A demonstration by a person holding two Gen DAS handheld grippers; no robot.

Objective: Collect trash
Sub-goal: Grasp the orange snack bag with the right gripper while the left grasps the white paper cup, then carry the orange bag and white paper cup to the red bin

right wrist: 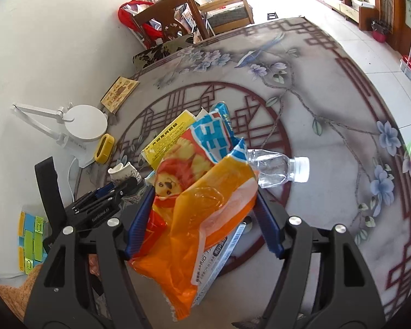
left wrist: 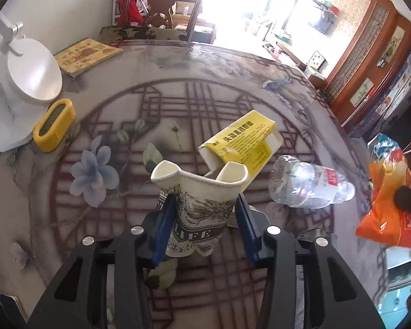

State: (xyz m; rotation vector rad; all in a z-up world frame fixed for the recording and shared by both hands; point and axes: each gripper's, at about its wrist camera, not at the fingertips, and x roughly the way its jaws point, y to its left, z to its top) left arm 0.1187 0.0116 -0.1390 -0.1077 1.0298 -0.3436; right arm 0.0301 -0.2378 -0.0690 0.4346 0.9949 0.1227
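Observation:
A squashed paper cup (left wrist: 200, 197) with a dark flower print stands pinched between the blue pads of my left gripper (left wrist: 205, 200), which is shut on it. Just beyond it lie a yellow carton (left wrist: 243, 142), open at one end, and a clear plastic bottle (left wrist: 309, 183) on its side. My right gripper (right wrist: 205, 194) is shut on a crumpled orange snack bag (right wrist: 200, 192), held above the table; the bag (left wrist: 391, 200) shows at the right edge of the left wrist view. The right wrist view also shows the bottle (right wrist: 276, 167), carton (right wrist: 167, 139), cup (right wrist: 123, 171) and left gripper (right wrist: 115, 189).
The round patterned table (left wrist: 233, 82) carries a white desk lamp (left wrist: 33, 76), a yellow holder (left wrist: 54, 126) and a booklet (left wrist: 87, 54) at its far left. A wooden chair (left wrist: 161, 8) stands behind it. The table edge curves down the right, with tiled floor (right wrist: 383, 63) beyond.

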